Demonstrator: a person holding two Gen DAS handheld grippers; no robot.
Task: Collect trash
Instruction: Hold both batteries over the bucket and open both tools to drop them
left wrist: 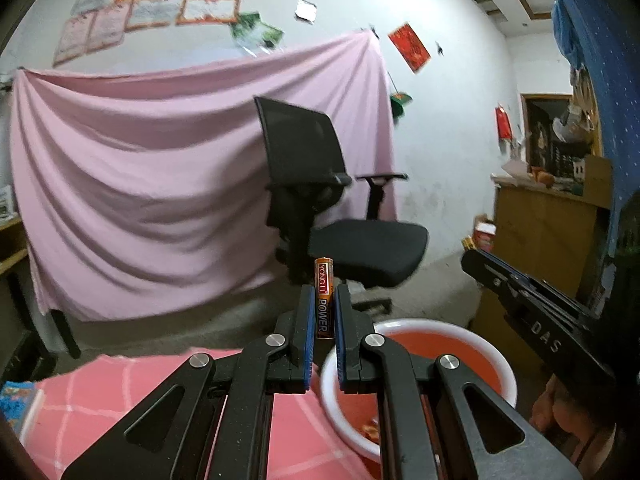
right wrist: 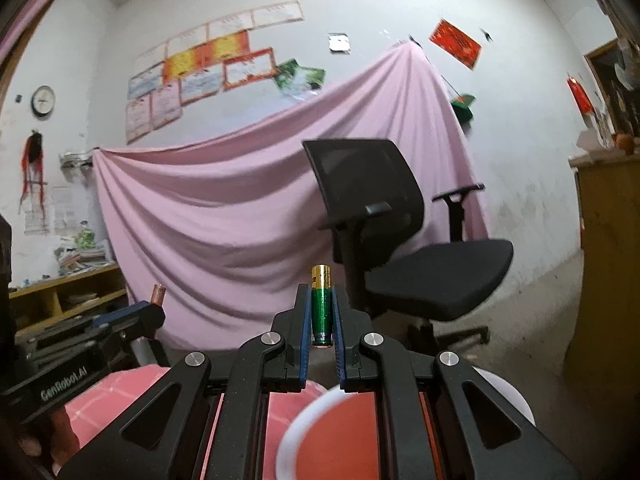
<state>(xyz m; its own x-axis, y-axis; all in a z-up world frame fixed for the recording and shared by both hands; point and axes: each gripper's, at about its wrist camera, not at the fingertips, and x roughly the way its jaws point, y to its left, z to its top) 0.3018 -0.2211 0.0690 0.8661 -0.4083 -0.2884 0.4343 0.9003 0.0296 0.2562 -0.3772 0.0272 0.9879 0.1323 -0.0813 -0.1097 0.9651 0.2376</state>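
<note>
Upright: orange batt. left, green/gold batt. right.

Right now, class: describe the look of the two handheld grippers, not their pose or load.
Both grippers, left and right, are matte black linkage frames with silver round pivot pins and blue-padded jaws. White lettering marks their sides: "GenRobot.AI" on the left, "DAS" on the right.

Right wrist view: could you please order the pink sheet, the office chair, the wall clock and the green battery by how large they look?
1. Pink sheet
2. Office chair
3. Green battery — looks big only because it is near the camera, clamped upright in the right gripper
4. Wall clock
</note>
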